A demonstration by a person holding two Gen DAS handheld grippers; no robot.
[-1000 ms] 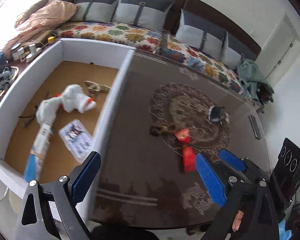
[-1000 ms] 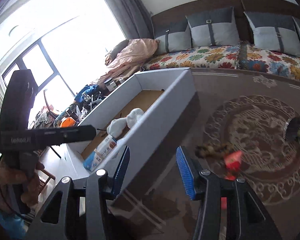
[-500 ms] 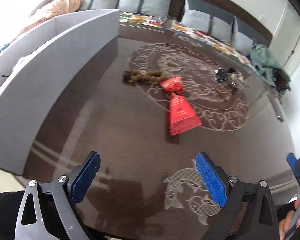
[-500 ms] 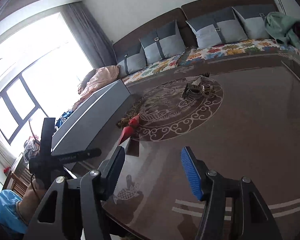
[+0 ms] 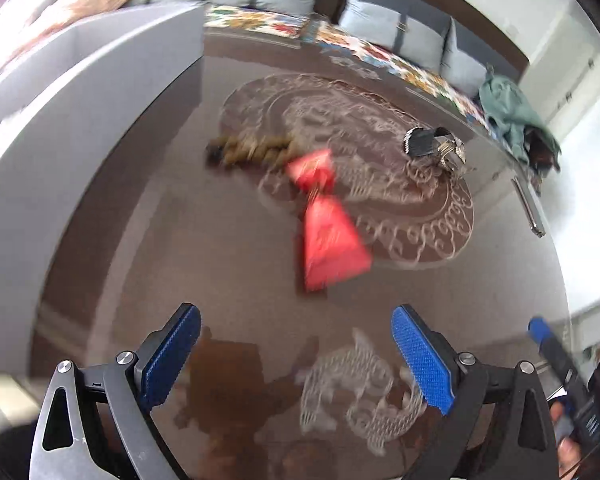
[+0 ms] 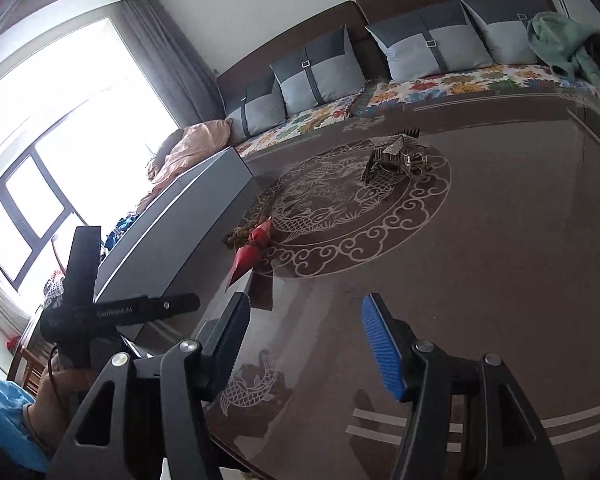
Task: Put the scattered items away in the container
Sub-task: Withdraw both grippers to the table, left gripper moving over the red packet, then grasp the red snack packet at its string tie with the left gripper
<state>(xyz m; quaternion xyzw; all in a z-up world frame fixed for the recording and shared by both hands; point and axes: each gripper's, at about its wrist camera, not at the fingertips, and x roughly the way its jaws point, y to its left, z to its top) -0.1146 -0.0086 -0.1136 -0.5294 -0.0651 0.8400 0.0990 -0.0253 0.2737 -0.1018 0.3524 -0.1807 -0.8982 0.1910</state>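
Both tools hang above the glossy brown table [image 5: 180,240] with its pale dragon medallion, and nothing is held. The left gripper [image 5: 296,360] has its blue-padded jaws spread wide and empty; the crumpled red foil packet [image 5: 328,236] lies flat on the table at twelve o'clock from it, near but not yet between the pads. Touching the packet's far end, at about eleven o'clock, lies the twisted brown braided rope [image 5: 252,152]; well apart at one o'clock sits the small black-and-metal cluster of clips or keys [image 5: 432,146], too small to identify. The grey-walled cardboard container [image 5: 80,92] runs along the table's edge at ten o'clock. The right gripper [image 6: 304,340], whose jaws have just been opening with nothing between them, stands equally spread and sees the packet [image 6: 248,256] at eleven o'clock and the container wall [image 6: 172,240] at ten. The step in hand appears to be the approach to the red packet. Done well, the left jaws would straddle the packet's narrow waist rather than its broad flat end, come down until both pads reach table level, and close without catching the rope. The thin foil will likely slip or fold, so a firm pinch near the middle is advisable before lifting over the wall.
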